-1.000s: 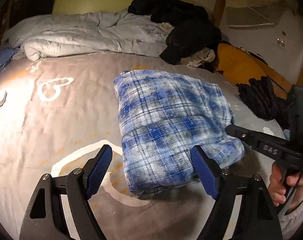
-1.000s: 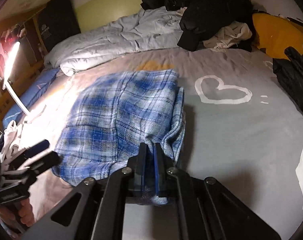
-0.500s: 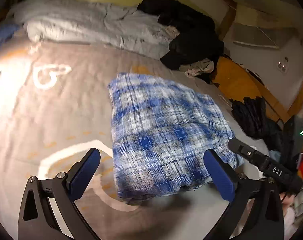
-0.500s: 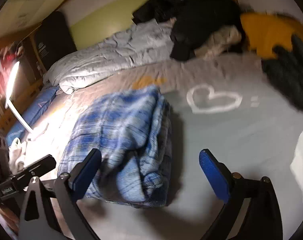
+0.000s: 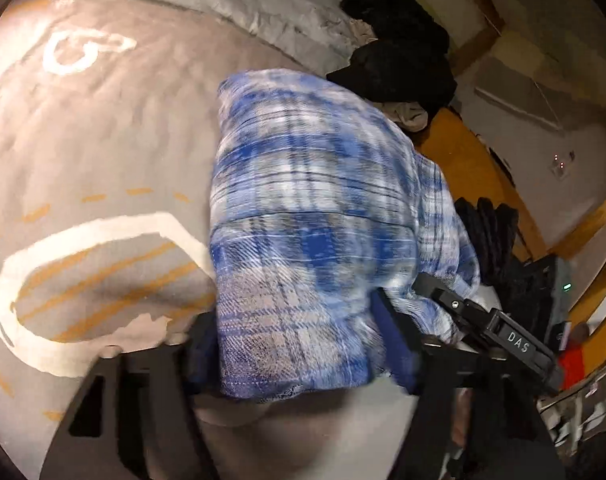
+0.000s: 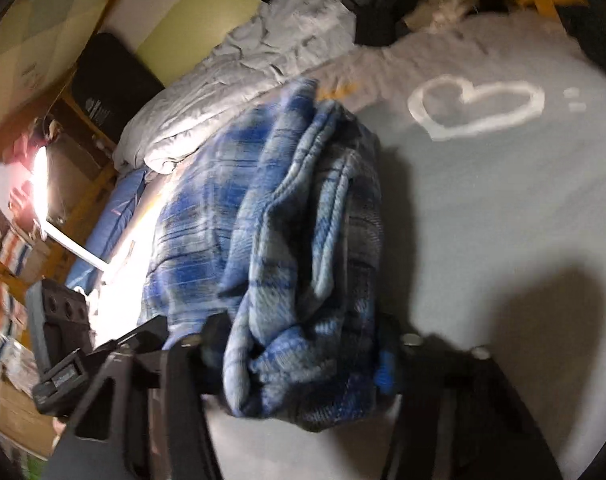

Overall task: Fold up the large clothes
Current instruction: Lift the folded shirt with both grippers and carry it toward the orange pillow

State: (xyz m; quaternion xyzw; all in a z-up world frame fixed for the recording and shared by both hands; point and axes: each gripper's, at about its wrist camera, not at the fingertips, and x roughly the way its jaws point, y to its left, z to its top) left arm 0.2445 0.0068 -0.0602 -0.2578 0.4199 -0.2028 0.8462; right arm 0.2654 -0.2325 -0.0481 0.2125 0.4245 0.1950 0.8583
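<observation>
Blue-and-white plaid flannel, folded into a thick bundle (image 5: 319, 216), lying on the grey bedsheet (image 5: 103, 128) at the near edge of the bed.

Left gripper (image 5: 303, 344): jaws spread wide, straddling the near end of the bundle; blue pads at 7 and 5 o'clock against the fabric's flanks. Whether clamped or merely bracketing: cannot tell, owing to motion blur.

Right gripper (image 6: 303, 356): same posture, spread across the stacked folded edges at the bundle's open side, layers bulging between the fingers. Firm grip or loose contact: cannot tell.

Step in hand, as judged: folding apparently complete; both tools taking hold of the finished bundle from opposite sides, for lifting or squaring up.

Next move calls for: equal inward pressure from both sides, all layers caught together, level lift to prevent the loose edges at the right gripper's side from sliding open.

Farther out: white heart print (image 6: 475, 108) at 1 o'clock in the right view; crumpled grey duvet (image 5: 263, 0) at 12 o'clock; black clothing pile (image 5: 399, 60) beyond, at 1 o'clock.
</observation>
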